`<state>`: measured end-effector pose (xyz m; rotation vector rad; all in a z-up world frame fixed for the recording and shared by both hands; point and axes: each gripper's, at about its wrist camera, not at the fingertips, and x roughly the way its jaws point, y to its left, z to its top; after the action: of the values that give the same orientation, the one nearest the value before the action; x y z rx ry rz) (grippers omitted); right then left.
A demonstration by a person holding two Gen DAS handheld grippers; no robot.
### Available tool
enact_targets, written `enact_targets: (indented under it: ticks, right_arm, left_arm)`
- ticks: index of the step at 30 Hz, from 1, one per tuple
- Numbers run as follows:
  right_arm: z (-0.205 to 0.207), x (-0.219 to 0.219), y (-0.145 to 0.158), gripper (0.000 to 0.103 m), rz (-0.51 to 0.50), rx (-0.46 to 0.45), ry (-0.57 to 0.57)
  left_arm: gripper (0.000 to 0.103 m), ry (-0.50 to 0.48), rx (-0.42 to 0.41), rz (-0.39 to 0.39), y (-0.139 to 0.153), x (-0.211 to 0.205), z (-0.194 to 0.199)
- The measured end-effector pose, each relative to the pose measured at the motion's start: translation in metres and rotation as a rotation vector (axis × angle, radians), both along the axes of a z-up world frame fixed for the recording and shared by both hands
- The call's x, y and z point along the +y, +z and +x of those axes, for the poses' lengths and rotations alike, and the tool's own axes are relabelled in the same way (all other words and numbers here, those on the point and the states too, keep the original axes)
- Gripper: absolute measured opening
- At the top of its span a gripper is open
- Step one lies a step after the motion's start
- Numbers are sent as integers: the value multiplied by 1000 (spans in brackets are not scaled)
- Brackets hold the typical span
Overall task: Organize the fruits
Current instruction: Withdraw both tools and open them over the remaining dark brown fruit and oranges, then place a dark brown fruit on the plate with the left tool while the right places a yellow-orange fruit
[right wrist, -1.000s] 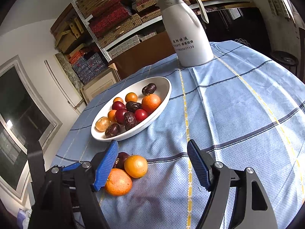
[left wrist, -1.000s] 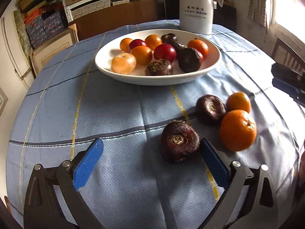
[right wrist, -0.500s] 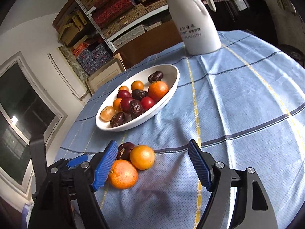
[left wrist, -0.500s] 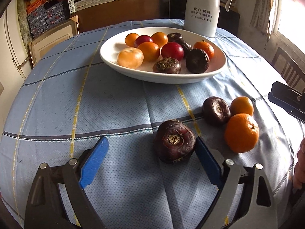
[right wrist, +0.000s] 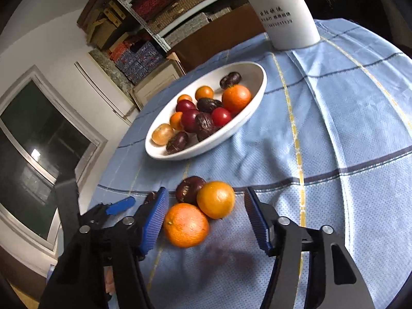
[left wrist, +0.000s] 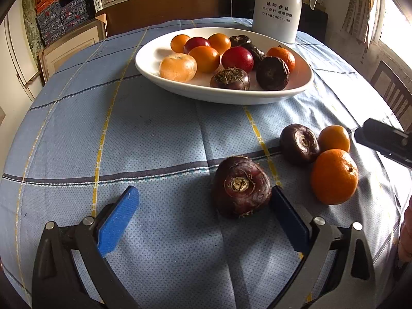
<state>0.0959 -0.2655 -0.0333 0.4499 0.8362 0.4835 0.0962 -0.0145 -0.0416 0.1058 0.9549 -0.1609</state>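
— Where are your tongs?

— My left gripper (left wrist: pixel 203 206) gapes wide at the bottom of its frame; a dark water chestnut (left wrist: pixel 241 186) lies against the right pad, the left pad well clear. Nothing gripped.

— And the other?

— My right gripper (right wrist: pixel 206 221) has just been narrowing, two oranges (right wrist: pixel 186 224) between its jaws at lower centre (pads not pressing yet). The white bowl (right wrist: pixel 253 73) of fruit sits mid-frame, beyond them.
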Motion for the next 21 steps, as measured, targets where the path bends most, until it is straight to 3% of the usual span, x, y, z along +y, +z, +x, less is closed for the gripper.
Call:
enact_targets:
  ticks: [4,9,10,11,17,21]
  right_arm:
    - [7,2,-7,45,15,44,11]
    - [16,5,-16,42,37,95,9]
    - [17,5,-17,37,31,96,3]
    - [17,4,-18,36,26,95,0]
    - [15,2,-18,36,14,81,-7]
    - [13,-2,-17,36,9,71,-24]
  left_arm:
    - [99,4,-15,1,2,1,-2]
    - [97,-18,-57,2,9,-3,-8]
    - [90,-27,-59,4,9,-4,-8]
    - [76,-36,-58,5,9,-6,-8]
    - [43,-89,-48,-45,9,-10,-10]
    - [41,-93,-56,-57,10,-11,-11]
